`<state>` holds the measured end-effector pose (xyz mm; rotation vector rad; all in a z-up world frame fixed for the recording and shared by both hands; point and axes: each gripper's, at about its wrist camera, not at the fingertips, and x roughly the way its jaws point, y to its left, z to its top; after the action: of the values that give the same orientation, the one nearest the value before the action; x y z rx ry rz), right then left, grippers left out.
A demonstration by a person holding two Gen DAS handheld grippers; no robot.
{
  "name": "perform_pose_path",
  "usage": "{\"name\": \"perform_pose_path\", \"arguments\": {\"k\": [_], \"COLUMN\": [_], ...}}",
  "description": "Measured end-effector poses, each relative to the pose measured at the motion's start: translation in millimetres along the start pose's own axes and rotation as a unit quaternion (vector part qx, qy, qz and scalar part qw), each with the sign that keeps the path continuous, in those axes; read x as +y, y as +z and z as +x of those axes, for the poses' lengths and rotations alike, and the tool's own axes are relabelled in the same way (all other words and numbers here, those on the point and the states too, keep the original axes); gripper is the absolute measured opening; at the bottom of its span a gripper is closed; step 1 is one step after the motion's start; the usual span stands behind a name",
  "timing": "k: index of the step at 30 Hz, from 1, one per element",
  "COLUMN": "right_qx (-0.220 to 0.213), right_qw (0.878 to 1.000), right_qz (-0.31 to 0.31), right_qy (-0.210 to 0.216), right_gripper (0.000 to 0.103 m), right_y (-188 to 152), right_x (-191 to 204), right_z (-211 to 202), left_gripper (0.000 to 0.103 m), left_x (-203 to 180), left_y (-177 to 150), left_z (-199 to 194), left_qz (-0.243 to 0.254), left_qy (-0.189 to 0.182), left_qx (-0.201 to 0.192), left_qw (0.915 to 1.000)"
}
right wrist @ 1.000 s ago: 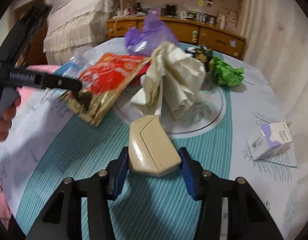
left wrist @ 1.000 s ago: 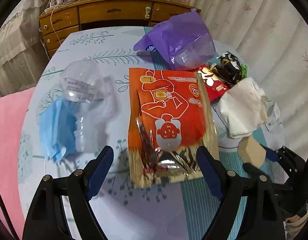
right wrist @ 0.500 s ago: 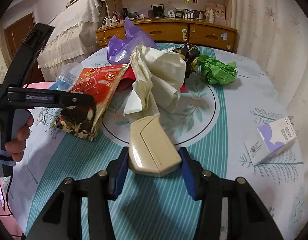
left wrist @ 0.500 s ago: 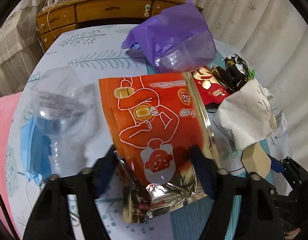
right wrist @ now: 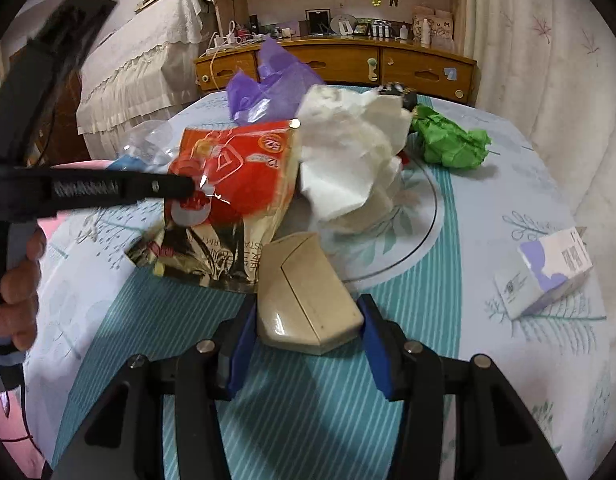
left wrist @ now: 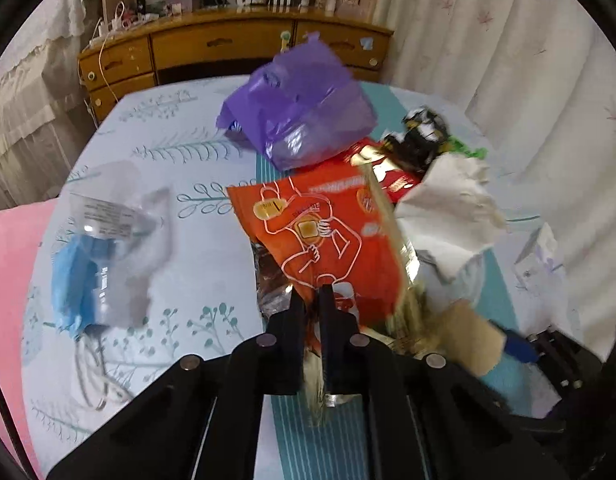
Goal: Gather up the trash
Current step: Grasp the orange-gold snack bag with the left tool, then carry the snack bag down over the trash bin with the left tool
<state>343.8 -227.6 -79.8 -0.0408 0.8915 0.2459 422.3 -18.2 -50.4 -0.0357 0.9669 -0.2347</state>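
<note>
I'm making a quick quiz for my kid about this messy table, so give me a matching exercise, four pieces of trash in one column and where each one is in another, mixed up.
Things:
1. orange foil pouch
2. beige case
3. green crumpled paper
4. small white and purple box

Places:
A. lying alone near the table's right edge
B. pinched in the left gripper
C. beyond the white crumpled paper, on the table
D. clamped in the right gripper

Pairs: 1-B, 2-D, 3-C, 4-A

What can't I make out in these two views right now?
- Black wrapper: left wrist view, blurred, partly behind the white paper.
- Clear plastic bottle: right wrist view, mostly hidden by the orange pouch.
- Small box: left wrist view, blurred; print unreadable.
</note>
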Motion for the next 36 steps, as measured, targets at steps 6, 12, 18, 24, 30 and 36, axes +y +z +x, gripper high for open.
{"name": "perform_pose_path", "arguments": {"k": [6,12,18,24,30,36], "right_qx": [-0.002,-0.025,-0.054,-0.063,-0.051,-0.017], "right_qw": [1.0,0.999,0.997,0.995,0.995,0.995], "right_qz": [0.004,0.008,0.007,-0.007,-0.015,-0.025], "right_qy": [0.025,0.045,0.064,0.077,0.088,0.096], "right_gripper": [0.049,0.049,0.049,0.049,0.049,0.049], "right_y": [-25.0,-46.1,-70.6,-111.0,-159.2,-213.0], "right_x": [20.0,41.2,61.7,83.4,101.4,119.5], "right_z": [-30.1,-83.0,-142.8,-195.9,-227.6,-228.3], "left_gripper": [0.0,0.0,0.0,0.0,0.0,0.0], "left_x": [-8.2,-18.4,-25.4,-33.3,-41.8,-46.9], "left_y": [-19.8,-58.9,-110.7,-174.9,-246.1,-312.8], "left_z": [-66.4,-136.3,-204.5,-257.7,-287.3,-282.0], "left_qz": [0.032,0.062,0.077,0.097,0.118,0.129], "left_qy": [-0.002,-0.008,-0.025,-0.049,-0.08,-0.105], "left_qx": [-0.032,-0.055,-0.073,-0.076,-0.067,-0.036], "left_qw": [0.999,0.9965,0.994,0.9912,0.9875,0.9855]}}
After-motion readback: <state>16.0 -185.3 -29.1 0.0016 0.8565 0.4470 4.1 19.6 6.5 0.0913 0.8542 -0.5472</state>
